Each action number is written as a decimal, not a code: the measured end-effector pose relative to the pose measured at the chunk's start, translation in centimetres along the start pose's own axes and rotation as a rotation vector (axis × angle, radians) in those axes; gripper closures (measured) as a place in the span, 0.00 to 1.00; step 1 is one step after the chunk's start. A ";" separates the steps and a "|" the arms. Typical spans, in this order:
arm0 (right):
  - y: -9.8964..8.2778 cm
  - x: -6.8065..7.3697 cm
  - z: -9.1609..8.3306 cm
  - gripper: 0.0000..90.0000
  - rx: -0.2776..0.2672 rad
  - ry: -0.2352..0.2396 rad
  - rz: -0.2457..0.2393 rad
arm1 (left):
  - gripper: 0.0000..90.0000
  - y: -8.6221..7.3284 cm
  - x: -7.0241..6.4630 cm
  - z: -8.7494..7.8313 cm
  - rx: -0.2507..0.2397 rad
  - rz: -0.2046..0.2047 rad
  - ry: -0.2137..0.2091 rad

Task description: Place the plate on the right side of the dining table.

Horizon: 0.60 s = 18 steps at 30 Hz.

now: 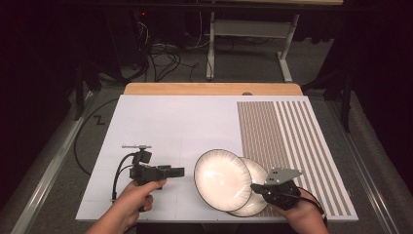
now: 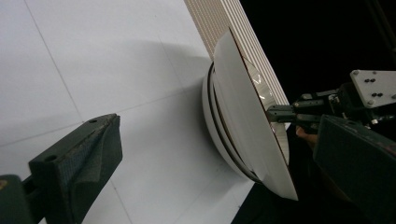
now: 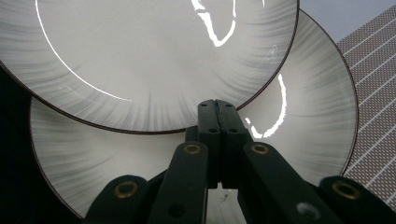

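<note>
Overhead, a person's right gripper (image 1: 255, 187) pinched the near rim of a round white ceramic plate with a dark edge (image 1: 221, 178), tilting it up off a matching lower plate (image 1: 255, 187) on the white table (image 1: 165, 126), apparently to separate the pair. The left gripper (image 1: 179, 171) hovered beside them, jaws apart, seemingly ready to take the raised plate's other edge.

From the left gripper, both open pads framed the tilted plate (image 2: 243, 112).

From the right gripper, closed jaws clamped its rim (image 3: 140, 60).

Left tongs (image 1: 179, 171) agape, right tongs (image 1: 254, 186) clamped.
</note>
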State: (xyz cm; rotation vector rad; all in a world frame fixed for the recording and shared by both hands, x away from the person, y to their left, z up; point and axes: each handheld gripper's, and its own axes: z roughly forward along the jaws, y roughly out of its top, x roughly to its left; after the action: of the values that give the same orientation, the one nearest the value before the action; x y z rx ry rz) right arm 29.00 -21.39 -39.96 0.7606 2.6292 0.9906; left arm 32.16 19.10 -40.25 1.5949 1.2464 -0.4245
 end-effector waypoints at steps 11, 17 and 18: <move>0.0 0.0 0.0 1.00 0.001 -0.001 0.000 | 0.03 -0.1 -0.5 1.1 0.041 -0.034 -0.004; 0.0 0.0 0.0 1.00 0.001 -0.001 0.001 | 0.04 -0.1 -1.0 2.1 0.064 -0.032 -0.004; 0.0 0.0 0.0 1.00 0.001 -0.001 0.000 | 0.04 -0.1 -1.1 2.3 0.067 -0.033 -0.004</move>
State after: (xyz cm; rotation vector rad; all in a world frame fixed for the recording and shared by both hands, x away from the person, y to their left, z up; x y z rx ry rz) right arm 28.98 -21.37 -39.95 0.7609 2.6295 0.9889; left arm 32.34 16.57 -40.44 1.6305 1.2680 -0.4944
